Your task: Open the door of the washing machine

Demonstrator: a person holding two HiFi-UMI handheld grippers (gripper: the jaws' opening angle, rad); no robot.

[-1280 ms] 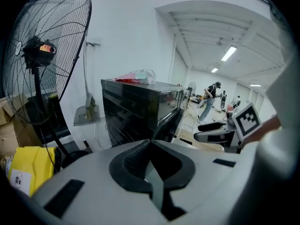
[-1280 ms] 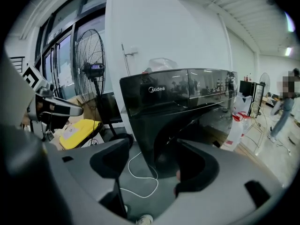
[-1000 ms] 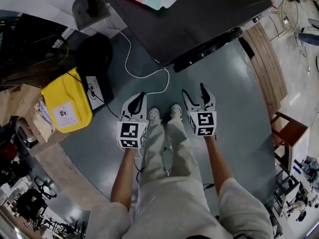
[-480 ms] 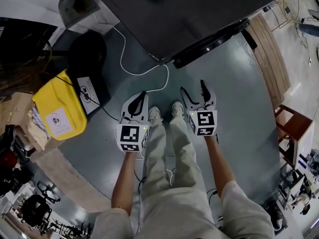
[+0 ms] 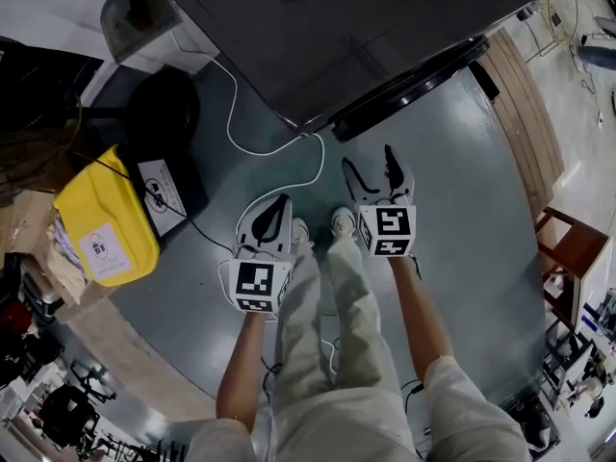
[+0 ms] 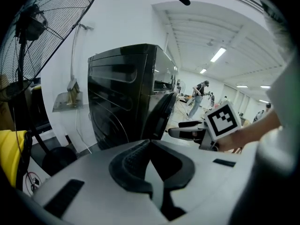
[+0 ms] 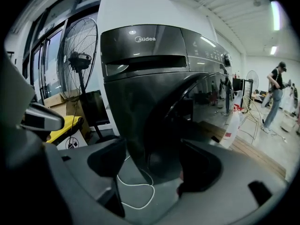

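Now my right gripper (image 5: 369, 162) has just been spreading its jaws — wide apart, nothing between them — and both grippers have sunk toward the door (image 5: 409, 83) on the front of the washing machine (image 5: 366, 17), so I judge the reach is only starting. My left gripper (image 5: 277, 208), farther from the machine, is pinched together and empty; a white cable (image 5: 279, 147) loops at the machine's foot, with a yellow bin (image 5: 101, 224) off to its side — neither bars the door.

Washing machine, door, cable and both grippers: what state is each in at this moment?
washing machine: upright on the floor.
door: not swung wide; latched or slightly ajar, cannot tell.
left gripper: shut, nothing held.
right gripper: open, jaws have just been opening, nothing between them.
white cable: loose, looped on the floor.
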